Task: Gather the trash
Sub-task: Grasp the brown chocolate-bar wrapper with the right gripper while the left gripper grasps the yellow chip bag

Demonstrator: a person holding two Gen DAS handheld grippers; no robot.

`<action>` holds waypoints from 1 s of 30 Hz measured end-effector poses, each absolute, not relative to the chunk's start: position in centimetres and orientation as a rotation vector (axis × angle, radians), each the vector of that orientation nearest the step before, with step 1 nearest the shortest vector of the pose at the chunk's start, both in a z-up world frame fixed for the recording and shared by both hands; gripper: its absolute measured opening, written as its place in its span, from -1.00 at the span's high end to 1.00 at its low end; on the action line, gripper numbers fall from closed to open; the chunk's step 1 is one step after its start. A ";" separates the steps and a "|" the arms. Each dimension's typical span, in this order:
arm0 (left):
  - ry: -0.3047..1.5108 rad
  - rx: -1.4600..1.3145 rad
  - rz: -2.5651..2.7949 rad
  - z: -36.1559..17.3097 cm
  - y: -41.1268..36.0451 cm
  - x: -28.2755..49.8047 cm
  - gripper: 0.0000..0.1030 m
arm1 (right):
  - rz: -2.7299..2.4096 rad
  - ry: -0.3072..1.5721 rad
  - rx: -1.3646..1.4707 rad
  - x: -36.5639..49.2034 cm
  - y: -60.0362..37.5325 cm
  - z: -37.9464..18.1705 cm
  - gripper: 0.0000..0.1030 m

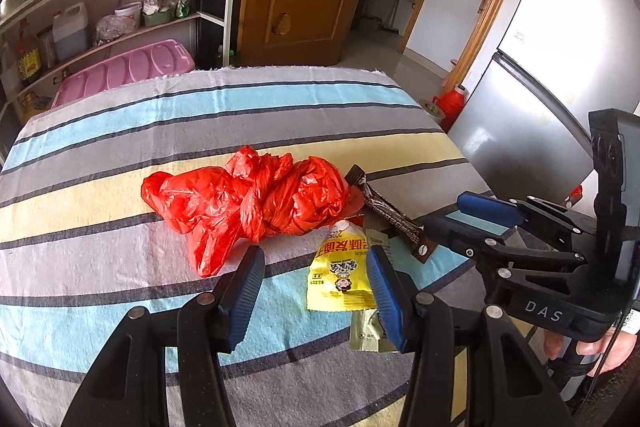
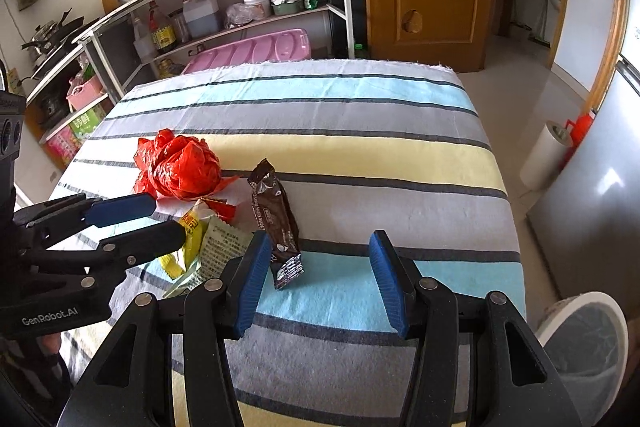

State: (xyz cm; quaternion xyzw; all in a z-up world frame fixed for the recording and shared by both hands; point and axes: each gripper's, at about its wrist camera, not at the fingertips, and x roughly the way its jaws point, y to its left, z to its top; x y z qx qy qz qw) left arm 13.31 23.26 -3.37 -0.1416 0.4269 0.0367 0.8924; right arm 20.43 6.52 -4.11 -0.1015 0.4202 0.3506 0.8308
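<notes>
Left wrist view: left gripper (image 1: 316, 291) hangs with jaws apart and gripping nothing, above a yellow packet (image 1: 340, 275) on the striped cloth (image 1: 120, 131). A red bag (image 1: 248, 203) lies mid-cloth, a brown wrapper (image 1: 390, 215) just beside it, nearer the right edge. Right gripper (image 2: 316, 279) is also released and empty, the wrapper touching its left pad (image 2: 252, 283). A green packet (image 2: 216, 255) lies under the yellow one.
</notes>
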 end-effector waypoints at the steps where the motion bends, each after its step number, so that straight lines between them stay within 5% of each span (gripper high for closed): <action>1: 0.891 -0.301 0.075 -3.6 23.4 13.5 -0.02 | 0.750 0.892 -0.221 20.5 6.7 -4.2 -0.01; 19: 0.895 -0.334 0.078 -4.1 25.2 13.2 -0.02 | 0.786 0.907 -0.312 21.0 8.9 -5.7 0.01; 23: 0.892 -0.332 0.064 -4.0 25.0 13.2 -0.02 | 0.750 0.889 -0.316 21.1 8.6 -5.7 0.56; 30: 0.901 -0.312 0.045 -4.0 23.8 13.9 -0.02 | 0.727 0.886 -0.289 21.2 6.9 -5.6 0.58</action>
